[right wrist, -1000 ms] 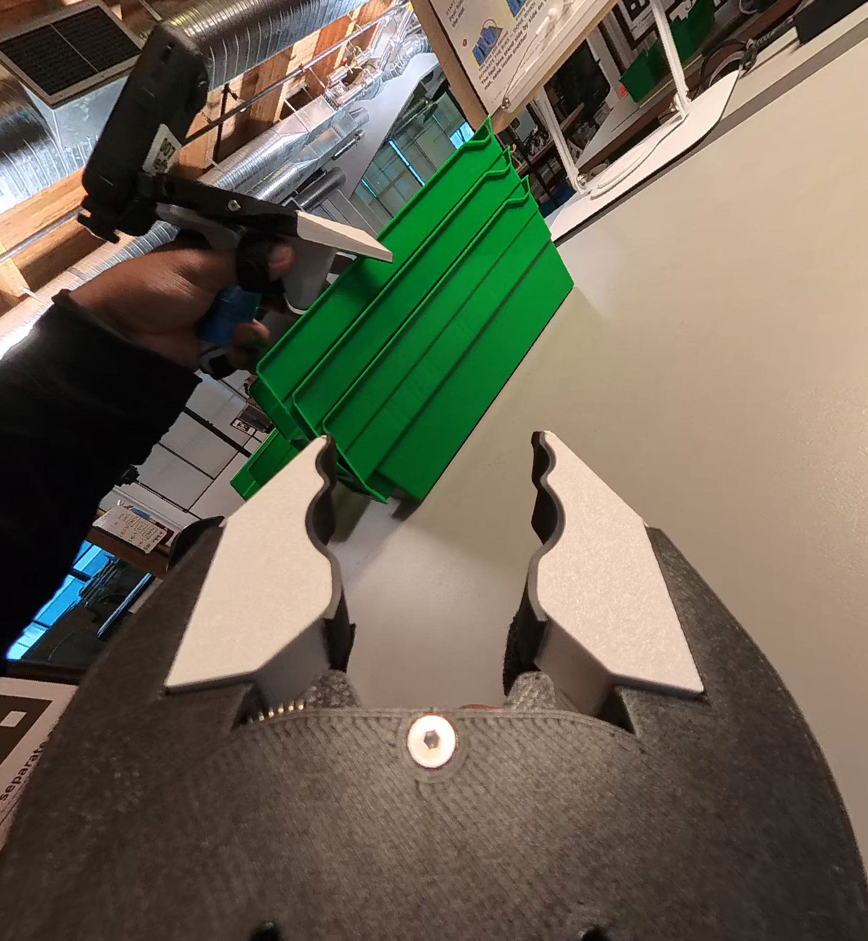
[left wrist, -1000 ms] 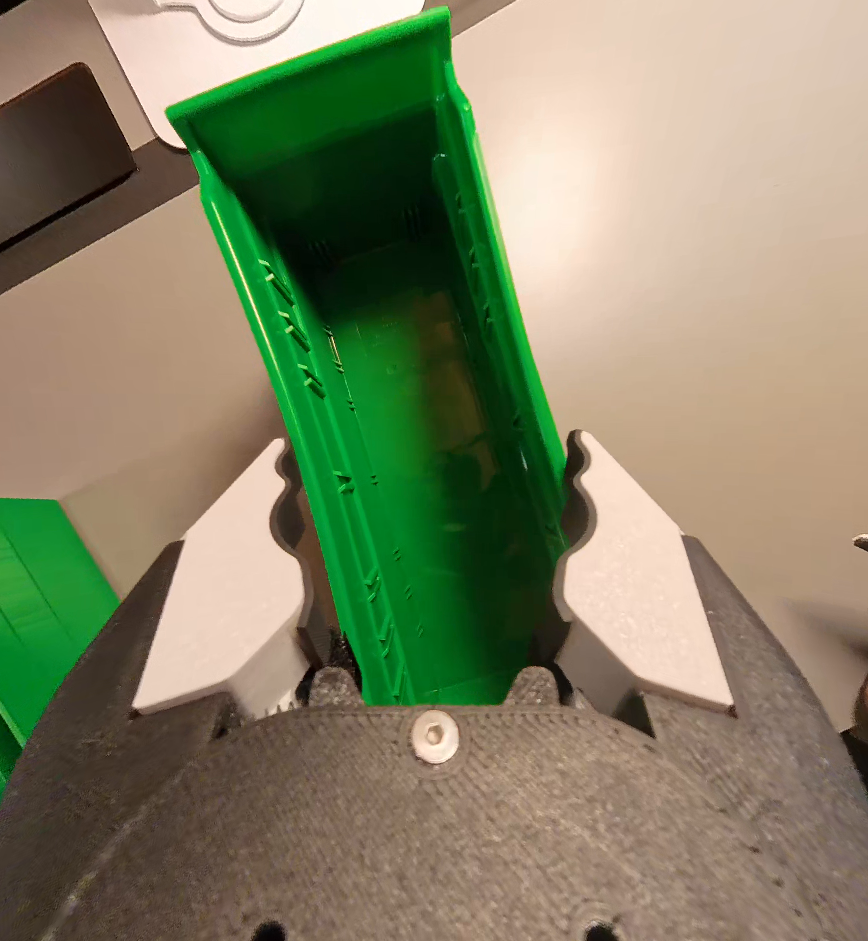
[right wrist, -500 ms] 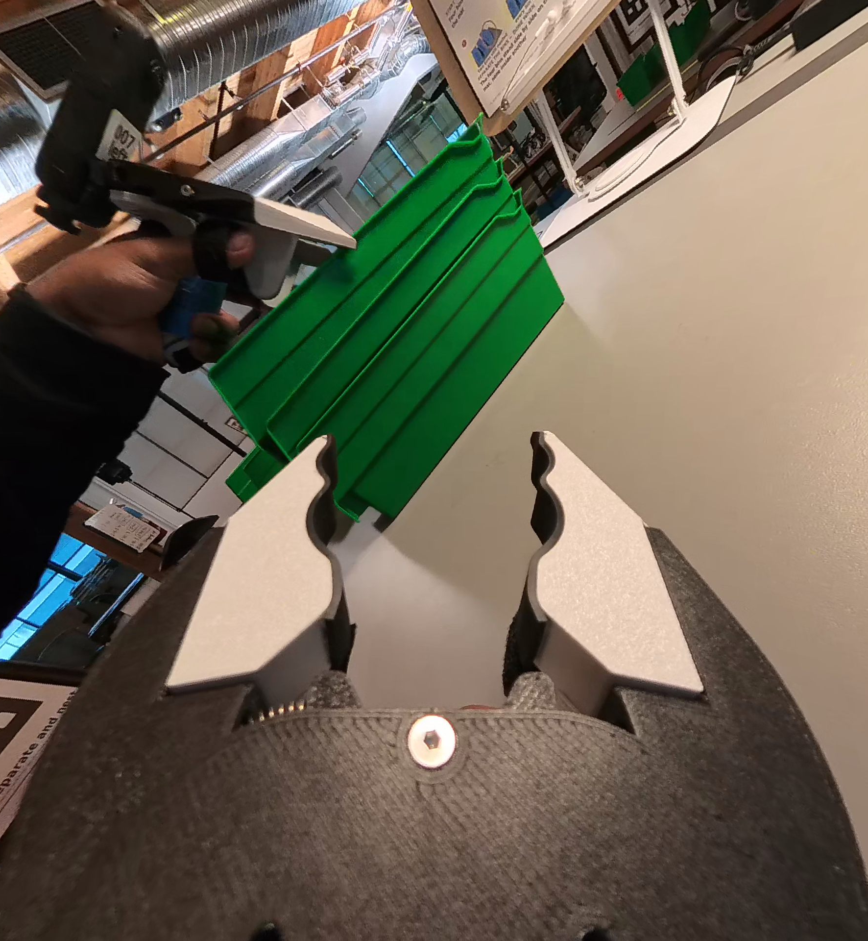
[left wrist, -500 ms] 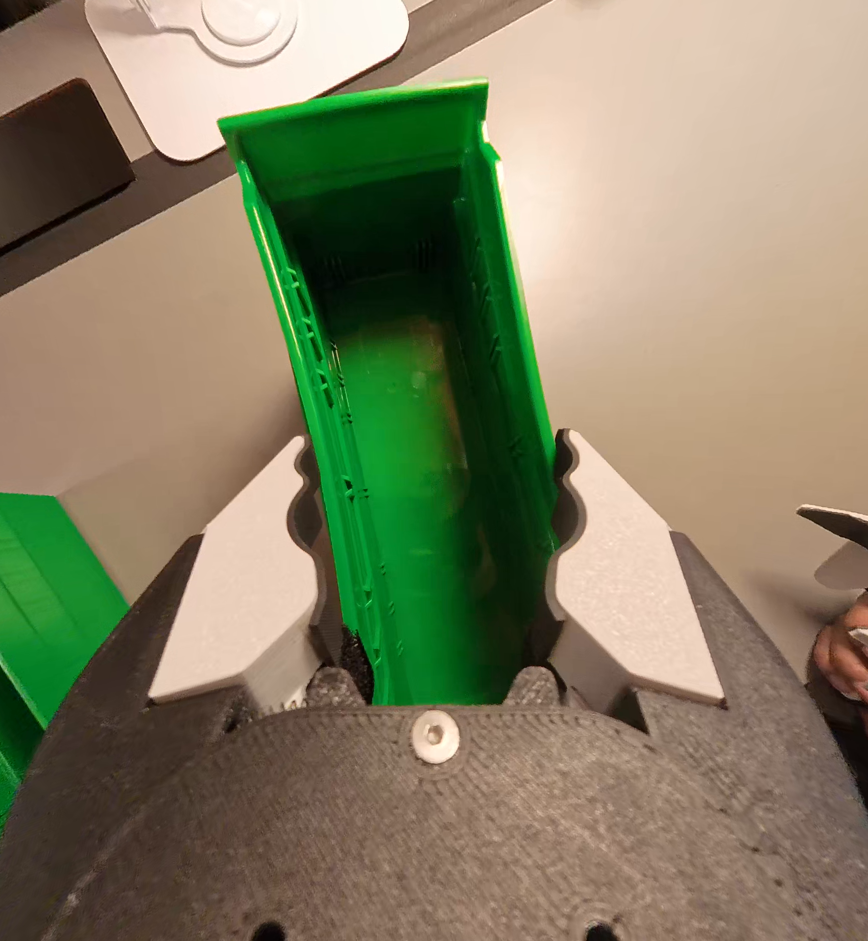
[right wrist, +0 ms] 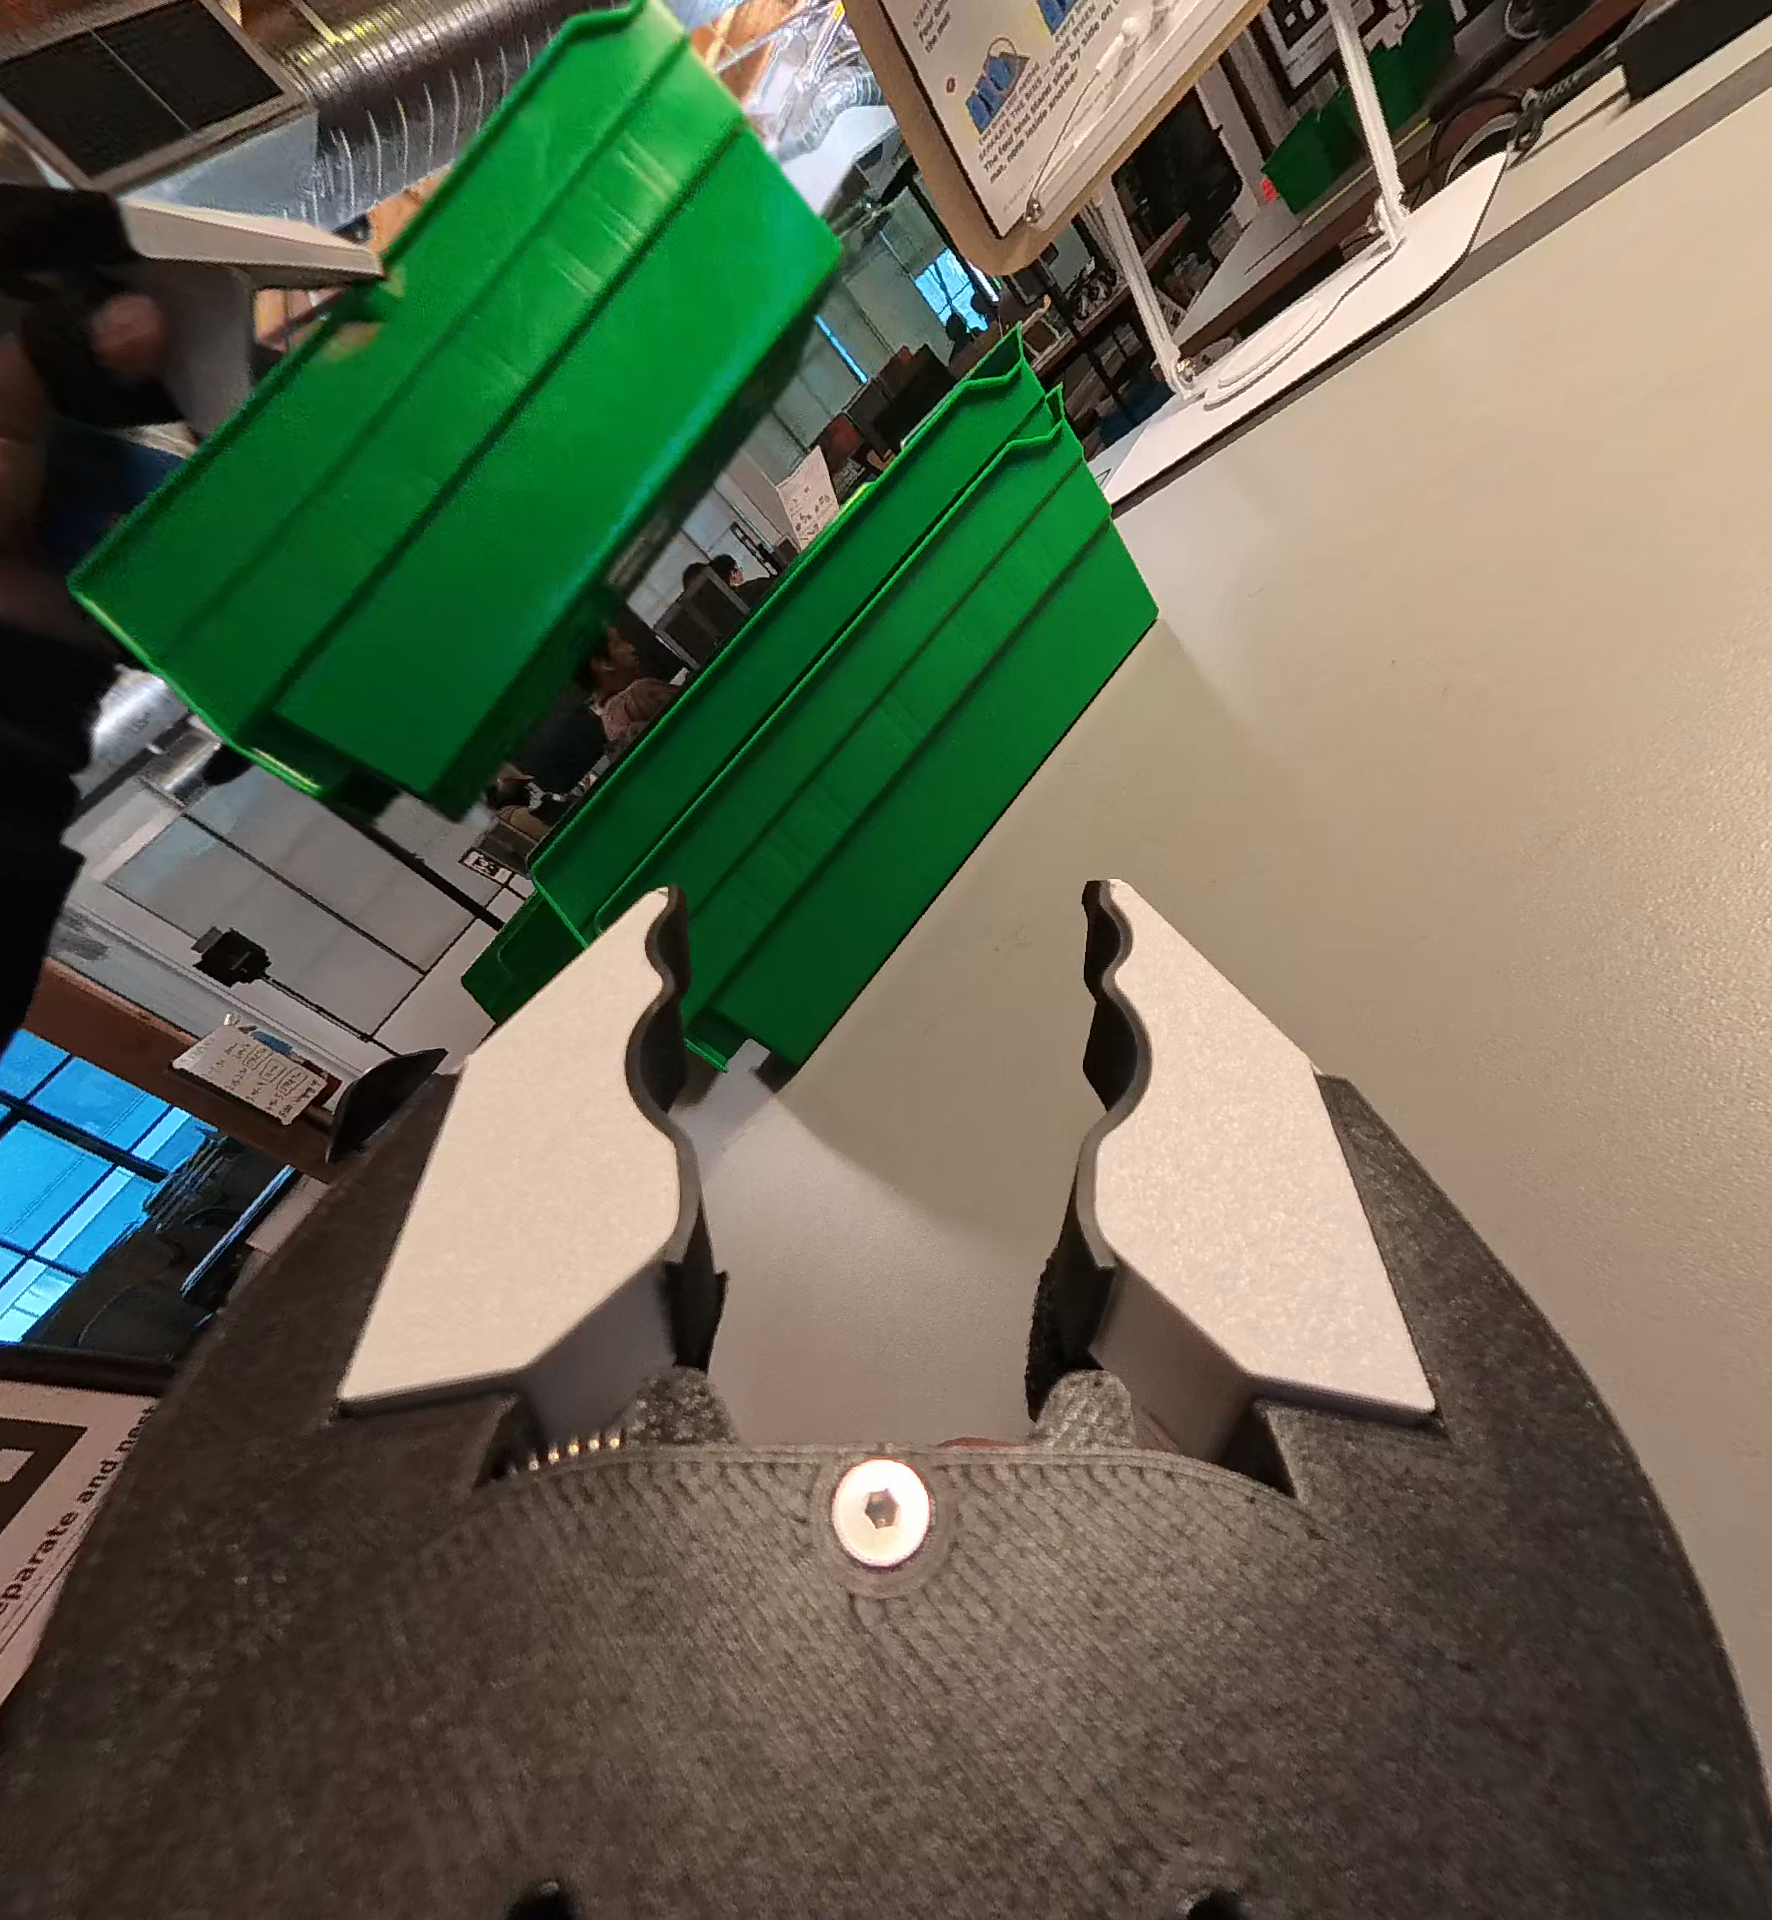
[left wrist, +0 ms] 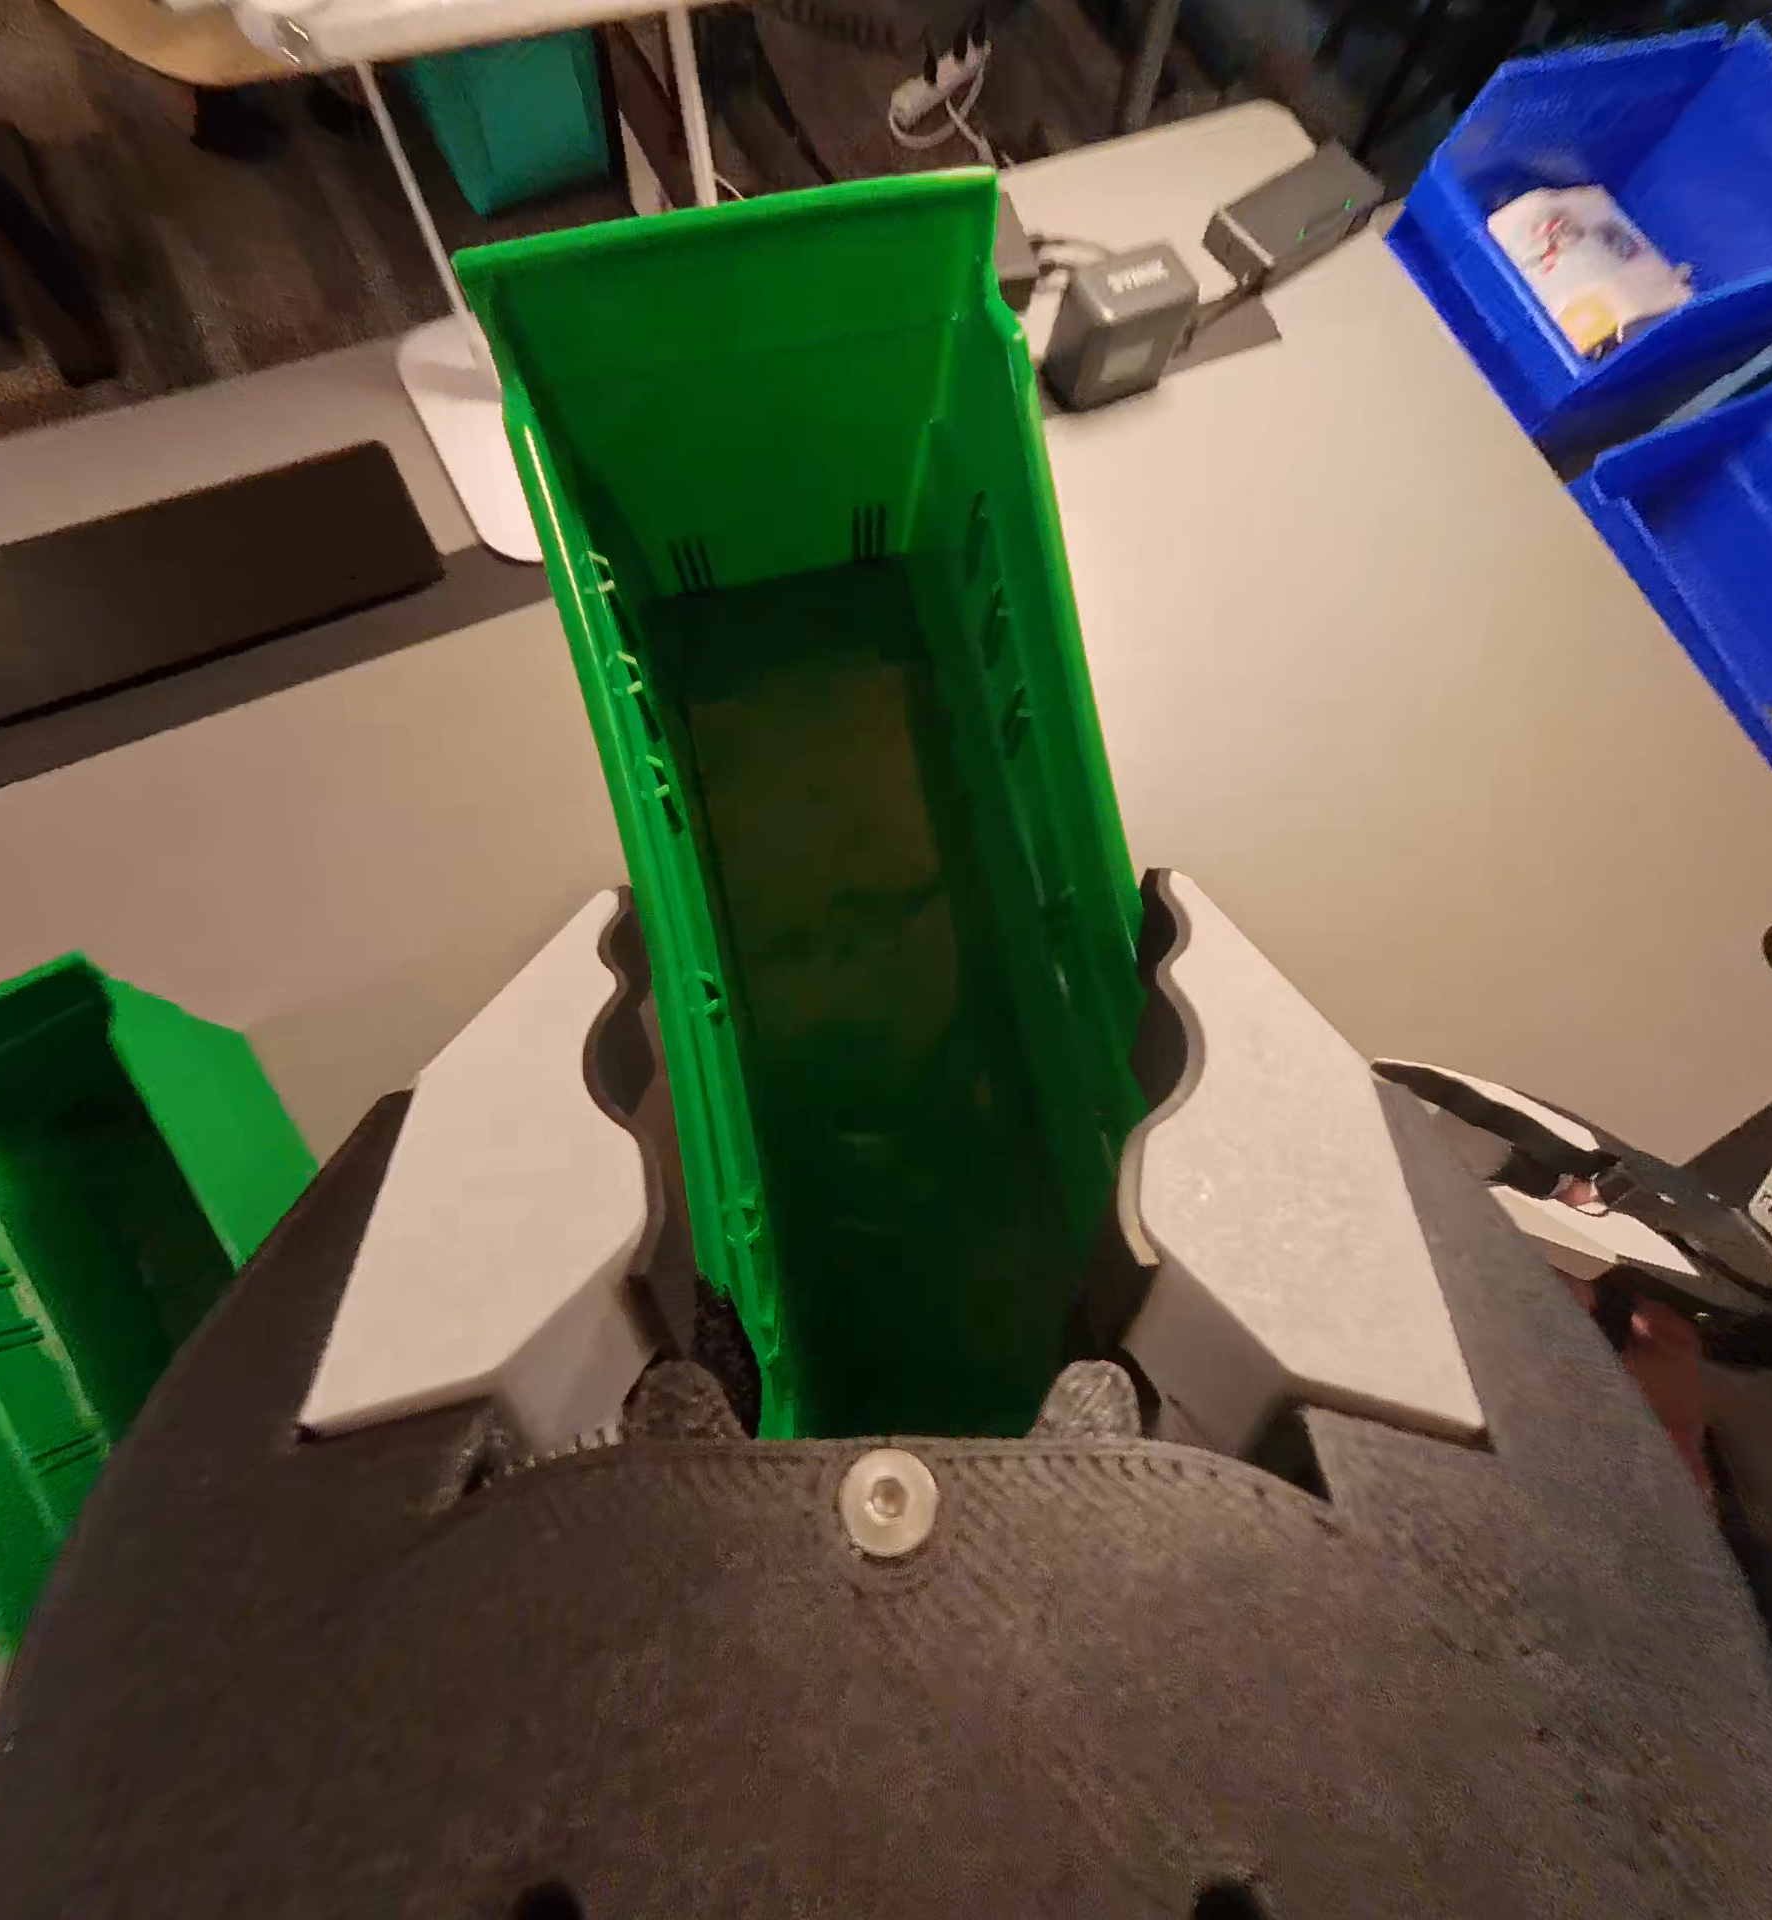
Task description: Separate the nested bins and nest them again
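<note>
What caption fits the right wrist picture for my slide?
Open right gripper waits over the table while the left gripper lifts a green bin off the stack.

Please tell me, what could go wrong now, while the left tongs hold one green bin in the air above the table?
1. The left tongs grip the lifted green bin at one end only; the long free end could swing or slip.
2. The right tongs are open and empty, so nothing steadies the remaining nested bins; they might shift when touched.
3. The blue bins stand near the path.
</note>
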